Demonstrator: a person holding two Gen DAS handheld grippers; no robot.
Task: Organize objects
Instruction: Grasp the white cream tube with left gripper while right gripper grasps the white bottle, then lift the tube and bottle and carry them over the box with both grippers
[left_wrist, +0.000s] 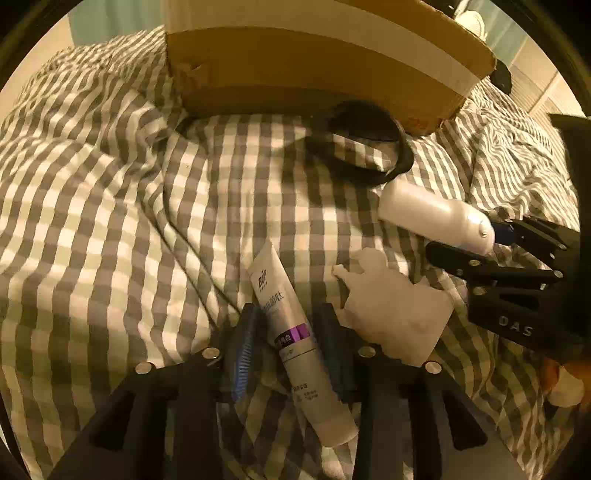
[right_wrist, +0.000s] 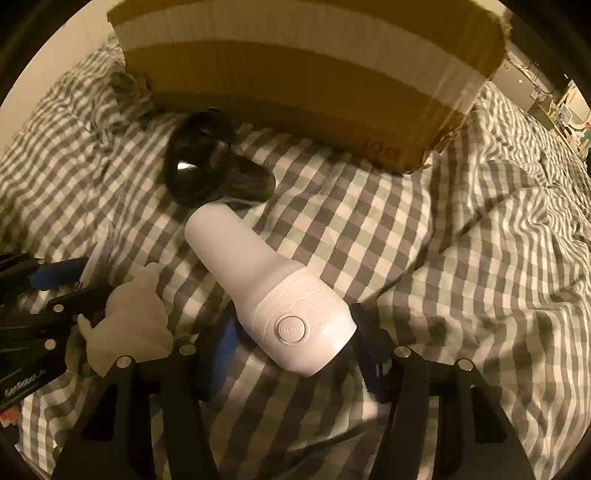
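Observation:
My left gripper is closed around a white toothpaste tube with a purple band, lying on the checked bedsheet. My right gripper is shut on a white cylindrical device with a round button; it also shows in the left wrist view. A white bear-shaped figure lies between the two grippers, also in the right wrist view. A black band with goggles lies just before a cardboard box.
The cardboard box stands at the far side of the bed. The grey and white checked sheet is rumpled into folds on the left and right. A dark object lies beyond the box's right corner.

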